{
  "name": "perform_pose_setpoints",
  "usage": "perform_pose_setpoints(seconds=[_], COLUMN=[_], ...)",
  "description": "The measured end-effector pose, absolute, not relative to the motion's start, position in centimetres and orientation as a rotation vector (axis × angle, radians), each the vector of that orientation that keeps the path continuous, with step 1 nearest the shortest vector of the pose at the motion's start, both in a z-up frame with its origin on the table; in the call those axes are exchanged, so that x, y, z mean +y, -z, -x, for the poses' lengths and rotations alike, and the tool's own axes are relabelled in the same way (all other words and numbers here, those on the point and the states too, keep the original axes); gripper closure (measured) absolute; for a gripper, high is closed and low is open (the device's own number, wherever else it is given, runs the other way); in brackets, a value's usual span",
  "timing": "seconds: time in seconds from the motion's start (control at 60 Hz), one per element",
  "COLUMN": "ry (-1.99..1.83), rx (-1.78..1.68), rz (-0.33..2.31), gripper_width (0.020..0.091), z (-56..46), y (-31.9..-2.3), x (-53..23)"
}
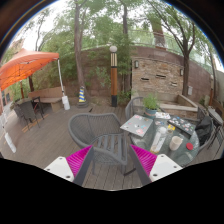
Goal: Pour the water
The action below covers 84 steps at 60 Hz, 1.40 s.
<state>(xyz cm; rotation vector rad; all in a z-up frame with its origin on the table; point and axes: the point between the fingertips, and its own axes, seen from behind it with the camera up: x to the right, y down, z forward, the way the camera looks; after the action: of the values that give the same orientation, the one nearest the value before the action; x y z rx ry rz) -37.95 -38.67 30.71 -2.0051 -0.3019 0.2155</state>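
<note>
My gripper (111,166) is open, its magenta pads (79,158) spread wide with nothing between them. It is held high over a wooden deck. To the right, just beyond the right finger, stands a small table (137,126) crowded with things. Among them are a pale upright bottle (160,138) and a light cup (177,143) beside it. Both are small in the view and stand apart from the fingers. I cannot tell whether either holds water.
A grey slatted chair (100,132) sits just ahead between the fingers. An orange umbrella (28,68) shades a table with chairs at the left. A dark chair (205,130) stands past the small table. Trees and a stone wall (158,78) close the back.
</note>
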Motion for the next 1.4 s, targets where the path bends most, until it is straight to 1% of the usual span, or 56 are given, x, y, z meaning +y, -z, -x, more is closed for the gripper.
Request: perform_pose_setpoints(seconds=[0.15, 0.267, 0.317, 0.383, 0.533, 0.65, 0.783, 0.917, 1.0, 1.033, 1.05, 1.067, 1.083, 1.1, 1.15, 1.167, 1.183, 1.283, 1.317, 1.35, 1.367, 1.383, 1.4], ry=[-0.196, -0.169, -0.15, -0.123, -0.009, -0.044, -0.051, -0.127, -0.182, -0.208, -0.218, -0.225, -0.217, -0.207, -0.196, -0.192, -0.186, -0.166, -0.158, -0.153, -0.153, -0.154, -0.151], rx=[-0.283, -0.248, -0.216, -0.186, -0.197, -0.192, -0.215, -0.223, -0.223, -0.221, -0.221, -0.22, -0.212, -0.211, -0.194, -0.199, -0.198, -0.207, -0.202, -0.192, -0.188, -0.188, -0.19], rz=[1.969, 1.976, 1.984, 1.974, 1.926, 1.875, 1.862, 1.819, 1.77, 1.762, 1.761, 1.767, 1.779, 1.784, 1.77, 1.764, 1.769, 1.76, 1.76, 1.772, 1.781, 1.788, 1.798], gripper_width=[0.0286, 0.0284, 0.0284, 0.0284, 0.0283, 0.028, 0.0286, 0.0267, 0.028, 0.0299, 0.0331, 0.039, 0.0475, 0.0496, 0.0514, 0.0516, 0.0516, 0.0532, 0.0561, 0.0612, 0.0613, 0.0649, 0.0649], z=[36.1, 32.5, 30.3, 27.0, 19.9, 17.4, 15.1, 15.8, 17.2, 17.5, 17.6, 17.8, 17.5, 17.2, 17.0, 16.6, 17.4, 17.1, 17.1, 17.2, 17.3, 17.4, 17.4], y=[-31.2, -29.0, -27.1, -25.2, -19.9, -16.2, -10.8, -8.4, -8.6, -8.8, -8.5, -8.1, -7.9, -7.6, -8.0, -6.7, -7.8, -7.9, -8.0, -7.9, -7.8, -7.9, -7.9], x=[-37.4, -35.0, -33.4, -31.1, -23.1, -16.7, -10.3, -5.8, -3.9, -3.5, -3.0, -2.8, -2.6, -2.4, -2.3, -1.3, -2.3, -2.5, -2.5, -2.6, -2.7, -2.7, -2.7])
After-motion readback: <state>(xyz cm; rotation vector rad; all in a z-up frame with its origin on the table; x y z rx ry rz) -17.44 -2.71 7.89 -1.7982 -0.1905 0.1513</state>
